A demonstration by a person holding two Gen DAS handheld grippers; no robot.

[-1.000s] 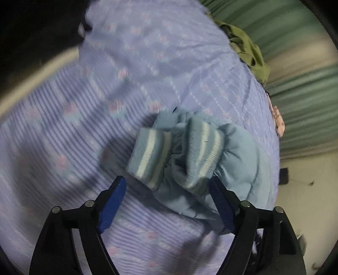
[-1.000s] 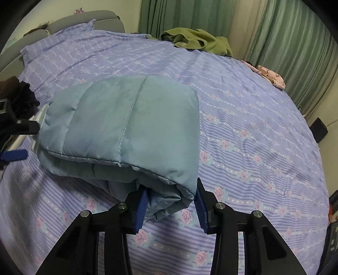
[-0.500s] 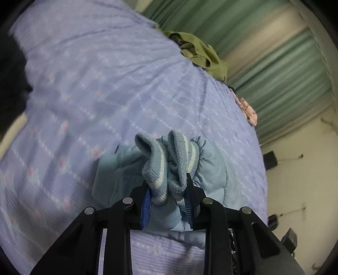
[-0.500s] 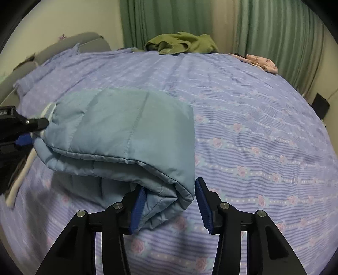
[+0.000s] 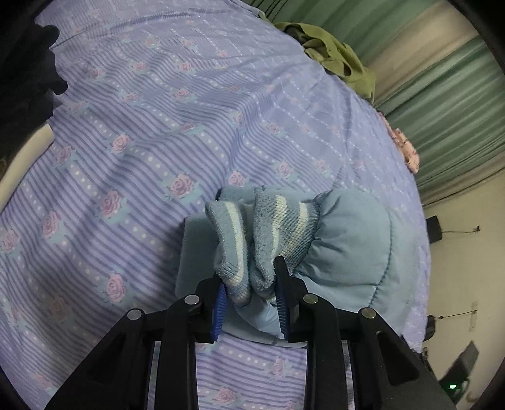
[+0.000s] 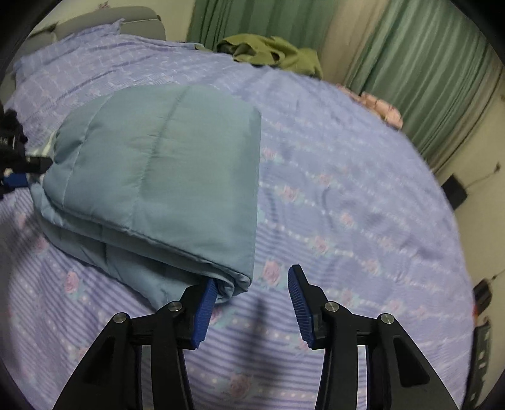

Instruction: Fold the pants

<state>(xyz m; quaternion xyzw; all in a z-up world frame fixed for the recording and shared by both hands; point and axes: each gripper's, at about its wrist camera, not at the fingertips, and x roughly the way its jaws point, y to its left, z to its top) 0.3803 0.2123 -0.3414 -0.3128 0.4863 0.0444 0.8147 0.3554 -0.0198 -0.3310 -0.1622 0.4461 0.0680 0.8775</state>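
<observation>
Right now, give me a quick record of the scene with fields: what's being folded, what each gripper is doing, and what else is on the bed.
garment: light blue padded pants, folded into a bundle on the bed
left gripper: shut on the striped knit cuffs
right gripper: open, left finger touching the folded corner
surface: purple floral bedsheet
other items: green garment and pink cloth at the far edge
backdrop: green curtains

place: somebody's bedroom at home, pretty clearly
bed: a big bed (image 6: 363, 189) with a purple striped sheet printed with pink roses fills the space ahead of the jaws
curtains: green curtains (image 6: 435, 72) hang along the wall far beyond the jaws
laundry: an olive green garment (image 6: 271, 53) is bunched up at the bed's far edge, with a pink floral piece (image 6: 382, 108) off to its right
headboard: a grey padded headboard (image 6: 107, 19) sits far ahead to the left
</observation>
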